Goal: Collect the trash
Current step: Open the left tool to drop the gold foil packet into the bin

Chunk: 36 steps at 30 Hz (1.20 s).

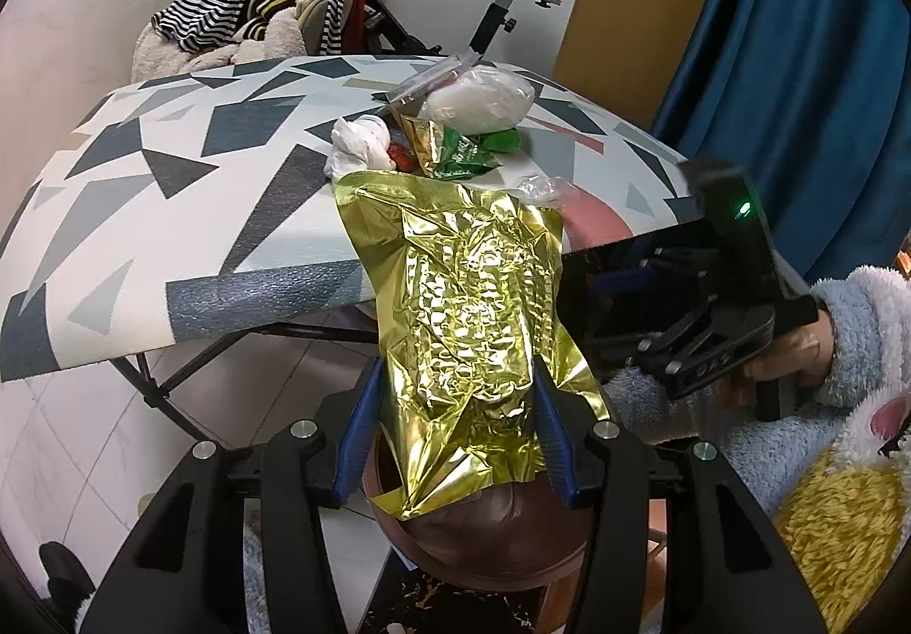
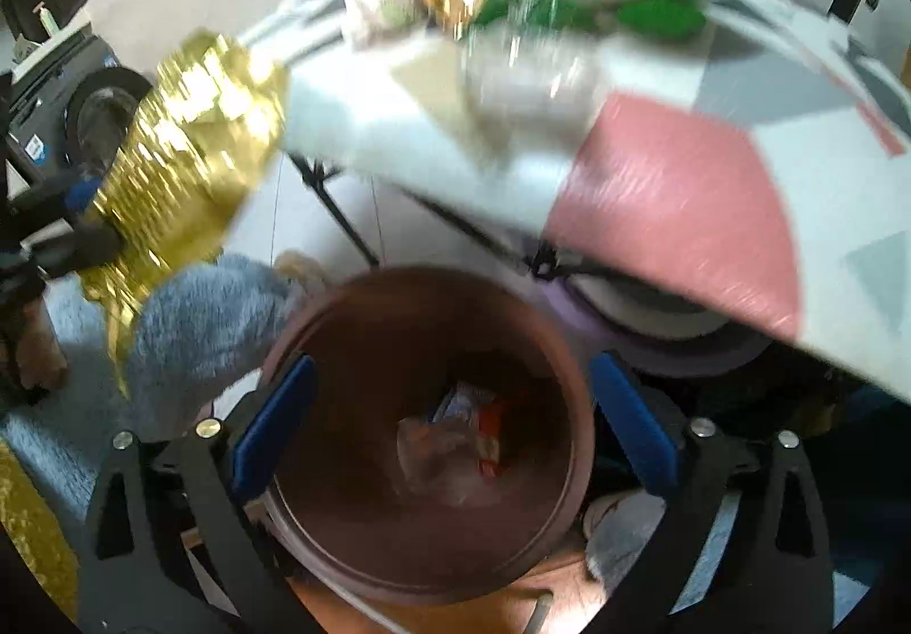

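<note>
My left gripper [image 1: 455,423] is shut on a crumpled gold foil bag [image 1: 472,309] and holds it over the brown trash bin [image 1: 484,543]. The bag also shows at the left of the blurred right wrist view [image 2: 182,167]. My right gripper [image 2: 450,429] is open and empty, right above the bin's rim [image 2: 569,349]; wrappers [image 2: 455,446] lie at the bin's bottom. More trash sits on the patterned table [image 1: 171,212]: a white crumpled tissue [image 1: 361,144], a green wrapper [image 1: 467,152], a white plastic bag [image 1: 481,101] and a clear wrapper [image 1: 544,189].
The table's folding legs [image 1: 171,377] stand left of the bin. A chair piled with clothes [image 1: 250,13] and an exercise bike [image 1: 501,1] stand behind the table. A blue curtain [image 1: 797,36] hangs at the right. My fluffy sleeve [image 1: 854,309] is at the right.
</note>
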Tool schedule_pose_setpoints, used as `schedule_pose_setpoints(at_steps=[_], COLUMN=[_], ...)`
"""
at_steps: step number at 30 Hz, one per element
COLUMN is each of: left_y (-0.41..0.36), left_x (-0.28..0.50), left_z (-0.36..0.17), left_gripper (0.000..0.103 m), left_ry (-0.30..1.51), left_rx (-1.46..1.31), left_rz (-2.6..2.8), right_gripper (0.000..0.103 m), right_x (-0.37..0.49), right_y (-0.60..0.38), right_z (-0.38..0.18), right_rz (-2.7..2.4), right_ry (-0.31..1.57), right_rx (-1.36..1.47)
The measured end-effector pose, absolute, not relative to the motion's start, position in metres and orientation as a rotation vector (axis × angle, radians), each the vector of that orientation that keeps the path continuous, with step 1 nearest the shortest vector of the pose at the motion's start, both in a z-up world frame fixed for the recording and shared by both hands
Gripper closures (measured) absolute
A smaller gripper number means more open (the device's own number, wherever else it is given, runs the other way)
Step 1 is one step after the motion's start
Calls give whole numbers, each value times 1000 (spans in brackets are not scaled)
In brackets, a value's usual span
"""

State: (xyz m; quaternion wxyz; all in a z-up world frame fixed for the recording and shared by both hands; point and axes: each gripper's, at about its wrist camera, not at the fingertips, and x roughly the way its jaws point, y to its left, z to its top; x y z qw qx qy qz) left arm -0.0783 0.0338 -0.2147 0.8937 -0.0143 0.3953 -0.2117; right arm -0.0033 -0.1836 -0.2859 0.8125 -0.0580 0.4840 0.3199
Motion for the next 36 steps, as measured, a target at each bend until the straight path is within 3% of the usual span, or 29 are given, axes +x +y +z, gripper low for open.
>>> schedule_pose_setpoints(at_steps=[17,36], left_y=[12,7], left_x=[-78,-69], left_z=[-220,-241], left_gripper=[54,52], left_ry=[804,902], left_rx=[18,31], left_rz=[-460,-459], right_gripper=[6,6], right_x=[-11,-13], right_y=[-240,-262], right_z=[-219,-219], right_rz=[633,575], right_ry=[765,741], right_rx=[-164,-91])
